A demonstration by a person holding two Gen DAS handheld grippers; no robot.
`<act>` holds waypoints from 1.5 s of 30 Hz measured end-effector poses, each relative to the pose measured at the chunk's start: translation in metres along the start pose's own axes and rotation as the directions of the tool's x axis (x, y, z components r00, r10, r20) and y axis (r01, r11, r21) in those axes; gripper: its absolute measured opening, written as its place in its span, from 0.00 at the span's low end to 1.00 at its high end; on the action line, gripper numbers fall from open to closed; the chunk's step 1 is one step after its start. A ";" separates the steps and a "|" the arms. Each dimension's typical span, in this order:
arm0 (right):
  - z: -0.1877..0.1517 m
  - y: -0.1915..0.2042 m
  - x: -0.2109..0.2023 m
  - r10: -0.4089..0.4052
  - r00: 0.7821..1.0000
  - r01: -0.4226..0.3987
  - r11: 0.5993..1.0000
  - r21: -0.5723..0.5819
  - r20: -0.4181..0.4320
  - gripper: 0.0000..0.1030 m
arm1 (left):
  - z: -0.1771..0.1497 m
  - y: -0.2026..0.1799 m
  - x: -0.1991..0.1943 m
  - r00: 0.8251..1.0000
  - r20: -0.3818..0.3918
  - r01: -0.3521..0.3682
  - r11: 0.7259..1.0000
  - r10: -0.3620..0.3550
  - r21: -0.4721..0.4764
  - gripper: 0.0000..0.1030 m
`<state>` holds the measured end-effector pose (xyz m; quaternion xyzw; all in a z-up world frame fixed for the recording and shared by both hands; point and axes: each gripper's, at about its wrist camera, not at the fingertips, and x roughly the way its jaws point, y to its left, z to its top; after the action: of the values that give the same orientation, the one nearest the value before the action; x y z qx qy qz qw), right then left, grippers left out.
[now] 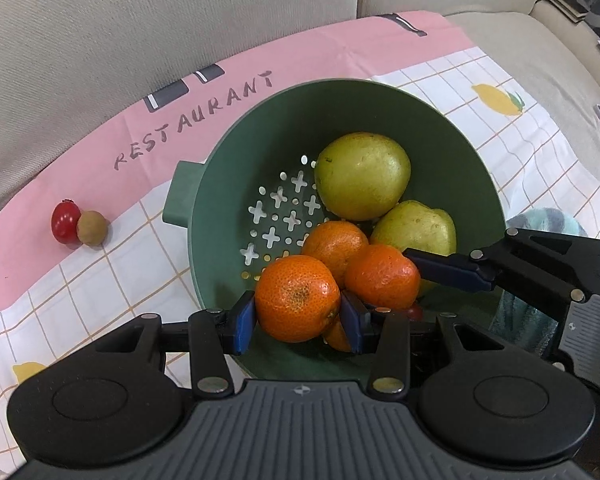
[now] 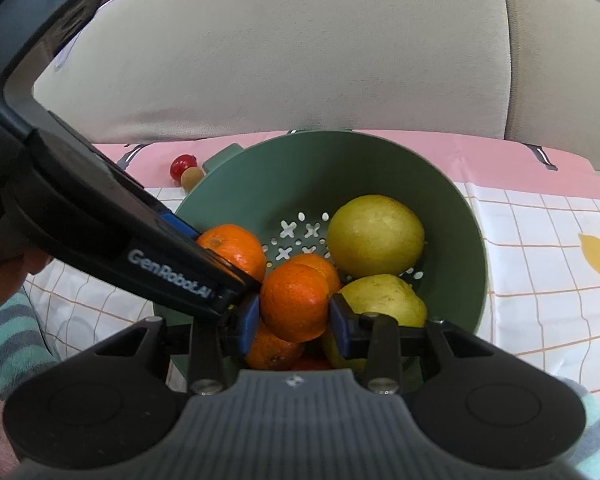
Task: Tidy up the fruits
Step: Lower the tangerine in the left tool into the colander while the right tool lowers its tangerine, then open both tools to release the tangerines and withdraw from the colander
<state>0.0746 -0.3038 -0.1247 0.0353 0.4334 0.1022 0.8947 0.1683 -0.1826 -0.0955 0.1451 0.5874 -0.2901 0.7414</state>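
A green colander (image 1: 380, 104) (image 2: 452, 200) stands on a printed cloth and holds two yellow-green pears (image 1: 362, 176) (image 2: 375, 235), several tangerines and something red at the bottom. My left gripper (image 1: 298, 316) is shut on a tangerine (image 1: 298, 298) over the colander's near side. My right gripper (image 2: 294, 316) is shut on another tangerine (image 2: 294, 306), which also shows in the left wrist view (image 1: 382, 276). The two grippers sit side by side inside the colander.
A small red tomato (image 1: 65, 222) (image 2: 182, 165) and a brown round fruit (image 1: 92, 228) (image 2: 191, 177) lie together on the cloth (image 1: 100, 280) left of the colander. A beige sofa back (image 2: 300, 60) rises behind. A striped towel (image 2: 4, 336) lies at the near left.
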 end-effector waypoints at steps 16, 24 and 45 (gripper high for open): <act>-0.001 -0.005 -0.005 -0.001 1.000 0.001 1.000 0.011 0.008 0.38 | -0.003 0.003 -0.011 1.000 0.024 -0.012 1.000 0.013 -0.010 0.57; -0.004 -0.006 -0.015 -0.016 0.999 0.015 1.000 0.020 0.039 0.57 | -0.008 0.008 -0.037 0.996 0.092 0.002 1.000 0.000 -0.027 0.61; 0.013 0.023 -0.047 -0.031 0.991 0.026 0.999 0.038 0.129 0.79 | -0.052 0.081 -0.124 0.929 0.319 -0.136 0.973 0.190 -0.185 0.61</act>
<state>0.0529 -0.2911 -0.0773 0.0520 0.3766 0.0790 0.9215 0.1584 -0.0573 -0.0011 0.0823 0.4604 -0.1998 0.8610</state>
